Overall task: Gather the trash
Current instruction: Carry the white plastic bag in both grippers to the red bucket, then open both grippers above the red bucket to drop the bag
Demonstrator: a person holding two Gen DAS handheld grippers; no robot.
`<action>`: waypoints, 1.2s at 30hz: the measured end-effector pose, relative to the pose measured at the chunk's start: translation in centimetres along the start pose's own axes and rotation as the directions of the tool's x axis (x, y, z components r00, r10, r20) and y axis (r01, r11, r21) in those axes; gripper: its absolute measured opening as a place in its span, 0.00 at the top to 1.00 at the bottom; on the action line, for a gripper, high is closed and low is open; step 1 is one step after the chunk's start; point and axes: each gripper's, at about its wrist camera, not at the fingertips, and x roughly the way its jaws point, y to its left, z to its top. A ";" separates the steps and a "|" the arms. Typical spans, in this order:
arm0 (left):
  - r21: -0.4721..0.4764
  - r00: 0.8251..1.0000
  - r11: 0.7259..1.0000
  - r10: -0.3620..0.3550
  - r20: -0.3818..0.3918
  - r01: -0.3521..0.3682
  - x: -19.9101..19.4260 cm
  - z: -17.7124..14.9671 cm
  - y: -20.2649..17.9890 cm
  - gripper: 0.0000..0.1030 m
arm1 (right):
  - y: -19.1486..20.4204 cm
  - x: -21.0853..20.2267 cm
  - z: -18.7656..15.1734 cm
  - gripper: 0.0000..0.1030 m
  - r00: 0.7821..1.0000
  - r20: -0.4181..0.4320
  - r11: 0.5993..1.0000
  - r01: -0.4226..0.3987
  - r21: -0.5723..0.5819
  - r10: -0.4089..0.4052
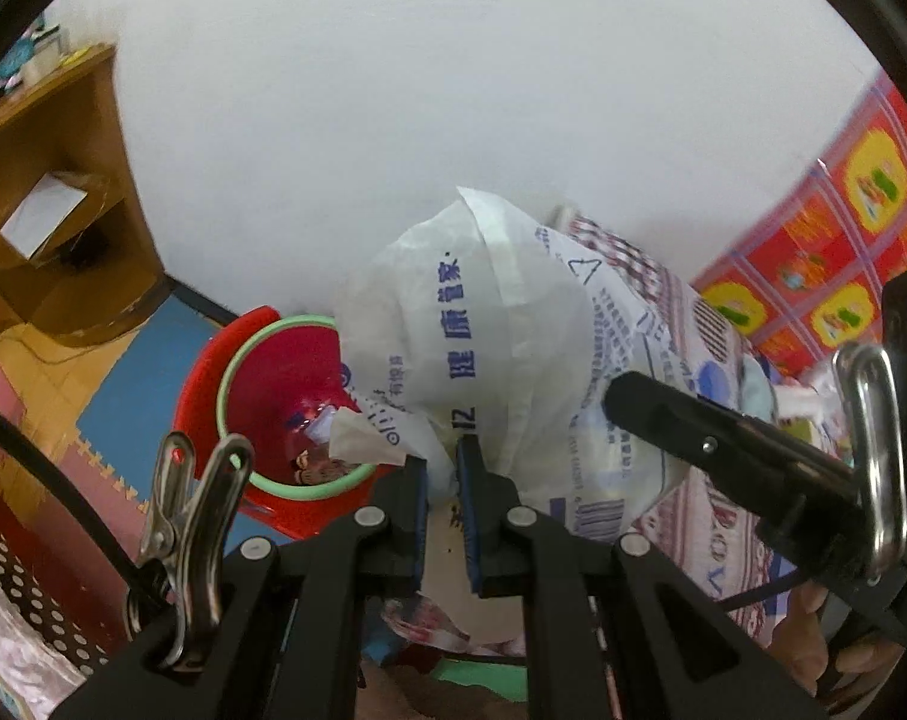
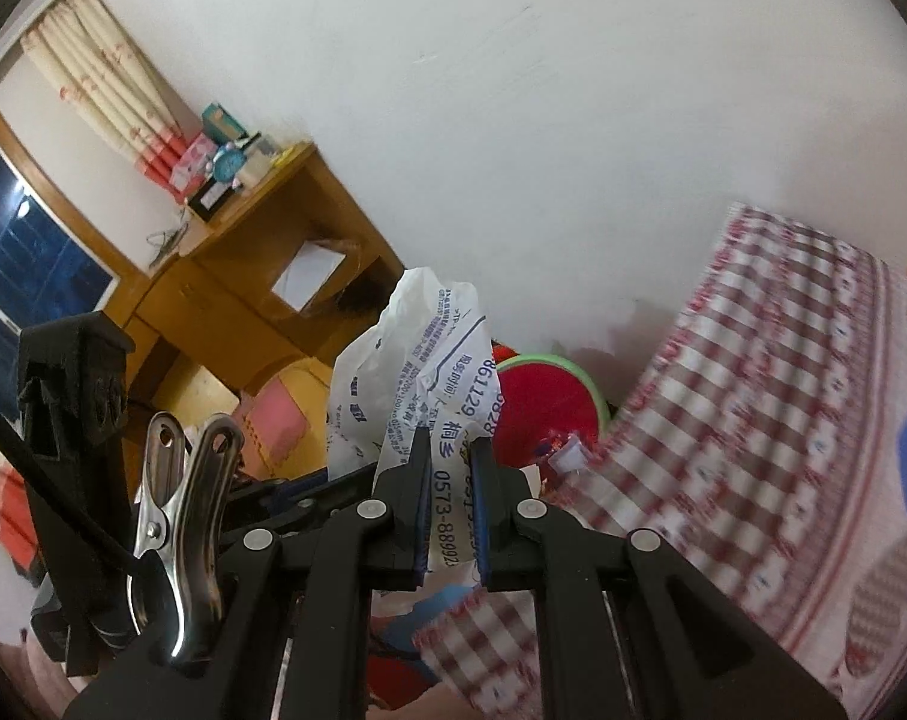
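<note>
A white plastic bag [image 1: 501, 324] with blue print hangs bulging in front of me, held at two edges. My left gripper [image 1: 443, 462] is shut on its lower edge. My right gripper [image 2: 449, 456] is shut on another stretch of the same bag [image 2: 411, 360]; that gripper's black body [image 1: 723, 450] crosses the right of the left wrist view. Behind the bag stands a red bin [image 1: 285, 396] with a green rim [image 2: 549, 402]; crumpled paper [image 1: 363, 438] and scraps lie inside it.
A wooden desk [image 2: 243, 276] with an open shelf stands by the white wall, a clock and boxes on top. A red-checked cloth [image 2: 753, 420] covers furniture at right. Coloured foam mats [image 1: 93, 396] cover the floor. A red patterned sheet [image 1: 831, 252] hangs far right.
</note>
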 end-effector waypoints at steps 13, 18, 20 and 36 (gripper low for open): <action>-0.022 0.996 1.000 0.015 -0.092 -0.017 6.1 4.1 7.4 0.91 | 1.2 10.2 3.8 0.88 0.986 -0.136 0.995 0.091 -0.034 -0.095; -0.025 0.990 1.000 0.008 -0.137 -0.012 9.1 4.9 9.1 0.91 | 1.1 13.9 4.4 0.88 0.971 -0.193 0.990 0.133 -0.044 -0.139; -0.023 0.988 1.000 0.008 -0.155 -0.012 10.3 5.1 9.7 0.91 | 1.0 15.1 4.5 0.88 0.966 -0.209 0.988 0.146 -0.048 -0.153; 0.008 0.971 0.999 0.044 -0.237 -0.044 16.5 6.5 12.1 0.88 | -1.3 21.7 5.4 0.83 0.935 -0.310 0.981 0.191 0.032 -0.172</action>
